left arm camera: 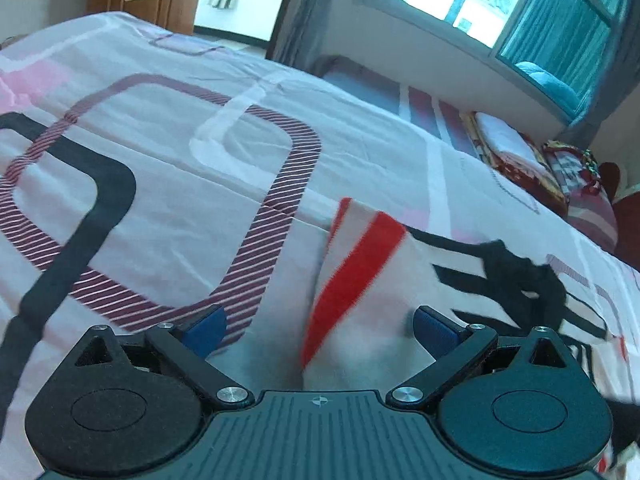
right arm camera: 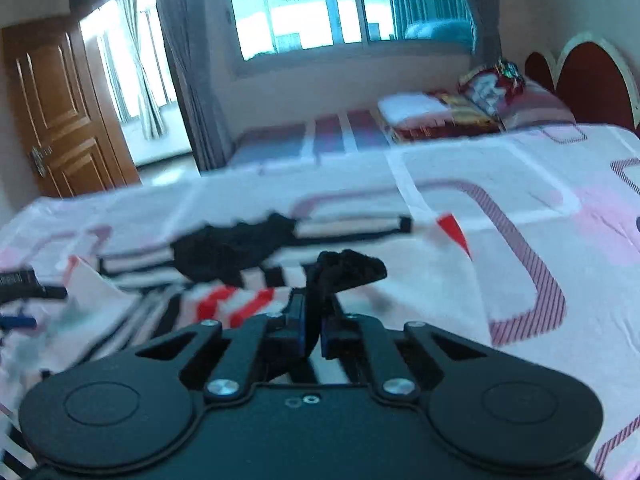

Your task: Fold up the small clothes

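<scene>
Left wrist view is showing the left gripper (left arm camera: 320,330) hanging wide open over a white garment with red and black stripes (left arm camera: 360,264) lying on the pink-and-white patterned bedspread (left arm camera: 160,140), its blue pads (left arm camera: 206,330) touching nothing. The right gripper (right arm camera: 314,320) is pinching a bunched black cloth edge (right arm camera: 348,266) of that garment tightly.
</scene>
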The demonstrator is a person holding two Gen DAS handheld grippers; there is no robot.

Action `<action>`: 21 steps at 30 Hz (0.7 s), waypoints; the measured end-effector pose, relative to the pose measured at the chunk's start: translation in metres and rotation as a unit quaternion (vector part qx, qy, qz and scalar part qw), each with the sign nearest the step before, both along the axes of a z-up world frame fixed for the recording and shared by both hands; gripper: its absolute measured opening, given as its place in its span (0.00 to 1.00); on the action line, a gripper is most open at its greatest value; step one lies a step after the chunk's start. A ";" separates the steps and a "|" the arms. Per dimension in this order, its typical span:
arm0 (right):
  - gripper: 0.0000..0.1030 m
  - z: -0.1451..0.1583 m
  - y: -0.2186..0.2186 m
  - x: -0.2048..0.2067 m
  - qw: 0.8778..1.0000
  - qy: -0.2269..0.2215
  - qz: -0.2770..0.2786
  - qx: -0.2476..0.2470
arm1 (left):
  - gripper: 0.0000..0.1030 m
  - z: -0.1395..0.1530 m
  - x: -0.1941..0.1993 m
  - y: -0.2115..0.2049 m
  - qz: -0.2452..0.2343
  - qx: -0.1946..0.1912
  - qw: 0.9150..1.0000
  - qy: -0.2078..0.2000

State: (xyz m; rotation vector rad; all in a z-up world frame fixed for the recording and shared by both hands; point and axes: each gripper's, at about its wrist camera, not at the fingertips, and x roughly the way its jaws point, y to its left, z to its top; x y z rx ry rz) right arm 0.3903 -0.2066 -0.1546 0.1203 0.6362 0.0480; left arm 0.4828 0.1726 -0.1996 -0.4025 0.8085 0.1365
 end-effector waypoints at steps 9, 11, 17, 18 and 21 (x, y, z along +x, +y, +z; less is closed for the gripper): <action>0.09 -0.023 -0.013 0.008 0.998 0.056 0.004 0.031 | 0.13 -0.002 0.020 -0.003 0.013 -0.005 1.000 -0.019; 0.07 -0.024 -0.007 0.007 0.999 0.052 0.012 0.011 | 0.13 -0.005 0.024 0.000 0.026 0.003 1.000 -0.017; 0.06 -0.024 -0.007 0.012 0.999 0.031 0.000 -0.042 | 0.13 -0.008 0.030 -0.005 0.028 0.035 0.999 -0.020; 0.06 -0.032 -0.009 0.016 0.998 0.050 -0.004 -0.036 | 0.13 -0.007 0.029 -0.004 0.029 0.032 0.999 -0.018; 0.15 -0.031 -0.007 0.013 0.998 0.040 -0.017 -0.040 | 0.13 0.009 0.012 -0.007 0.025 0.045 0.998 -0.030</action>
